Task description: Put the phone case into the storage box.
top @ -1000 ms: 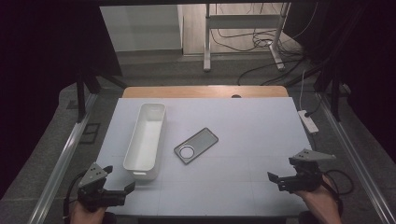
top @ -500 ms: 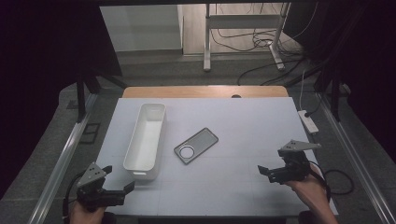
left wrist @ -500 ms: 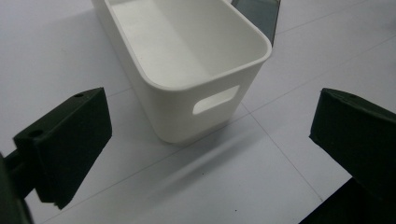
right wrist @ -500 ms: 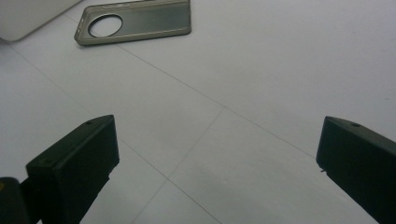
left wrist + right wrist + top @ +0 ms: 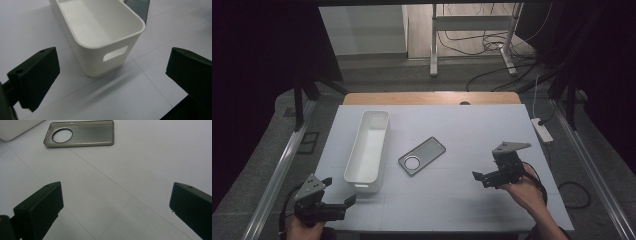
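Phone case (image 5: 422,156) lies right of the bin (image 5: 367,145), on the table (image 5: 472,125).

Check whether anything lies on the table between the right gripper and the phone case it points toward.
Nothing visible does. The right gripper is open, and its own view shows bare white table between its jaws and the smoky phone case. The white bin sits on the case's far side, off that line.
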### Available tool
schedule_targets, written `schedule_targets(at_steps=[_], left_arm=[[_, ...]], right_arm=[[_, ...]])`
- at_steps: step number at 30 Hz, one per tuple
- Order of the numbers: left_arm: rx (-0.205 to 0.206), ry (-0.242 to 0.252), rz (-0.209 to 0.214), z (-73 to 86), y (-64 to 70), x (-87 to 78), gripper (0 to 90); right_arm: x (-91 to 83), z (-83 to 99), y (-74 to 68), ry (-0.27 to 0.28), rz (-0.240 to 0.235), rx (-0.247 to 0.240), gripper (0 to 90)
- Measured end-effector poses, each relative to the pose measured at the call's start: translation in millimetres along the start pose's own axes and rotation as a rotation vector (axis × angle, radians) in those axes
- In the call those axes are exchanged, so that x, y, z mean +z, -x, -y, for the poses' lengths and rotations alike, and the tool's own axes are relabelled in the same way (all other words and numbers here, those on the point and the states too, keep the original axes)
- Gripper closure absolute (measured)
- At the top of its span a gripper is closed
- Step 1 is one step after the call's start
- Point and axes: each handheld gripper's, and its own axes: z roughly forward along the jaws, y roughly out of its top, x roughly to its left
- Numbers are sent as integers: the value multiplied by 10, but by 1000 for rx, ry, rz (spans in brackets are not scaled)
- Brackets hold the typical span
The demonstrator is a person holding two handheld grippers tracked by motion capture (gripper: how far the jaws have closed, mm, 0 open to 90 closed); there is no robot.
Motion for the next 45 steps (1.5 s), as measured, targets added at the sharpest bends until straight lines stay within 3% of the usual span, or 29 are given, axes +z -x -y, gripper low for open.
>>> schedule_targets(at_steps=[9, 14, 22, 29, 33, 39, 45], left_arm=[[3, -4, 0, -2, 4, 4, 0], [4, -4, 1, -3, 5, 4, 0], [2, -3, 3, -1, 0, 3, 0], [-1, 1, 6, 1, -7, -2, 0], [-4, 4, 10, 3, -11, -5, 0], [-5, 4, 12, 3, -13, -5, 0], [-2, 4, 14, 2, -13, -5, 0]], right_arm=[[214, -127, -45, -37, -18, -47, 0], [331, -220, -62, -43, -47, -23, 0], [549, -374, -84, -76, -49, -62, 0], [748, -470, -95, -110, -61, -61, 0], [862, -528, -106, -148, -101, -37, 0], [1003, -601, -114, -181, -100, -37, 0], [1116, -685, -123, -189, -98, -43, 88]])
